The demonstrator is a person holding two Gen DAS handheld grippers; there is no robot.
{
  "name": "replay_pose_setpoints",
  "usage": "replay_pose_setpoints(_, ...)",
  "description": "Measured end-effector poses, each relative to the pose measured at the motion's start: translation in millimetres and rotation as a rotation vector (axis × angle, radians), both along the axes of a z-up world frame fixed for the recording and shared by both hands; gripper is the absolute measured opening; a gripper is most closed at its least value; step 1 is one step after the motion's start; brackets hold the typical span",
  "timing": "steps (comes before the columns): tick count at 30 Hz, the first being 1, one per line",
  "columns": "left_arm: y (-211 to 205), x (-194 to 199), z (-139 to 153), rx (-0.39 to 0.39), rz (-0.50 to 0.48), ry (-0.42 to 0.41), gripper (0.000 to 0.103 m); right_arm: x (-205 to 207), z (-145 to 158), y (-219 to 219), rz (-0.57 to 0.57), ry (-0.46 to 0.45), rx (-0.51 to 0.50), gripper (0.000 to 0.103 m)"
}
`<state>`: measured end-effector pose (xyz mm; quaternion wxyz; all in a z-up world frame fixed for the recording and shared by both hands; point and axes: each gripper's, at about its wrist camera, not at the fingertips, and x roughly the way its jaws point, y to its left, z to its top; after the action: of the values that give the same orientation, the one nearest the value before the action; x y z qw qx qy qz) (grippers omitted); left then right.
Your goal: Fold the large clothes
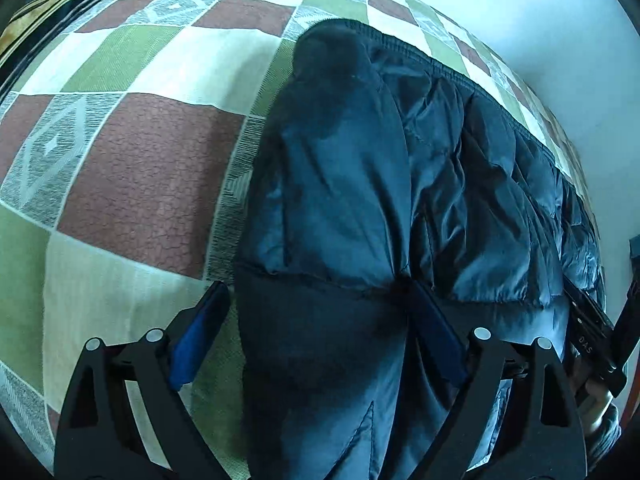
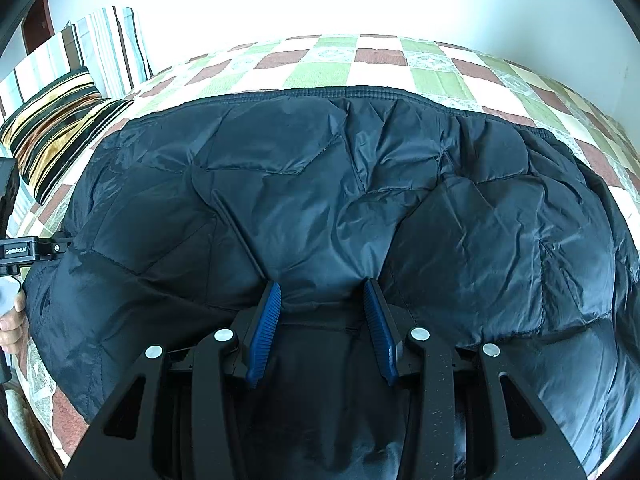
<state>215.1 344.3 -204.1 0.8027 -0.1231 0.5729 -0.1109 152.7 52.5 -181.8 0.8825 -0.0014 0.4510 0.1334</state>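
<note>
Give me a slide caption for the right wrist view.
Right gripper pinching a bunched fold of the dark puffer jacket on a checkered bedspread.

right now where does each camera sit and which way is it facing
Left wrist: on the left gripper, angled down at a sleeve of the dark puffer jacket on the checked bedspread; own wide-spread fingers show, right gripper at the edge.
Right wrist: on the right gripper, looking down across the jacket's body; own fingers pinch a fold, a hand shows far left.
Shared: jacket, bedspread.
</note>
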Motion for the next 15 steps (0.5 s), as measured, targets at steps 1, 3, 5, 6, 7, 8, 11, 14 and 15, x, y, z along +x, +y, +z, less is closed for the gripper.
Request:
replay_pose_setpoints(1, -1, 1, -1, -0.009, -0.001, 0.003, 0.090, 1, 0, 0, -0.001, -0.001, 0.000, 0.043)
replay_pose_setpoints(3, -3, 4, -2, -0.031, -0.008, 0.011, 0.090, 2, 0, -1, -0.002, -0.003, 0.000, 0.043)
replay_pose_setpoints(5, -8, 6, -3, -0.038, -0.017, 0.013, 0.086, 3, 0, 0, -0.005, -0.007, -0.004, 0.043)
replay_pose_setpoints(6, -10, 7, -3, -0.039, -0.022, 0.010, 0.083, 3, -1, 0, -0.006, -0.010, -0.007, 0.043)
replay_pose_setpoints(7, -14, 8, -4, -0.045, -0.033, 0.007, 0.075, 3, -1, 1, -0.007, -0.014, -0.012, 0.043)
replay_pose_setpoints(8, -18, 9, -4, -0.044, -0.039, 0.004, 0.070, 2, -1, 1, -0.006, -0.018, -0.016, 0.043)
replay_pose_setpoints(11, -22, 10, -3, -0.050, -0.037, 0.002, 0.056, 4, -2, 1, -0.005, -0.026, -0.022, 0.043)
replay_pose_setpoints(14, -27, 8, 4, -0.033, -0.042, -0.020, 0.036, 6, -3, 1, -0.005, -0.032, -0.027, 0.043)
replay_pose_setpoints(15, -30, 6, 8, -0.020, -0.046, -0.031, 0.032, 7, -3, 1, -0.006, -0.034, -0.028, 0.043)
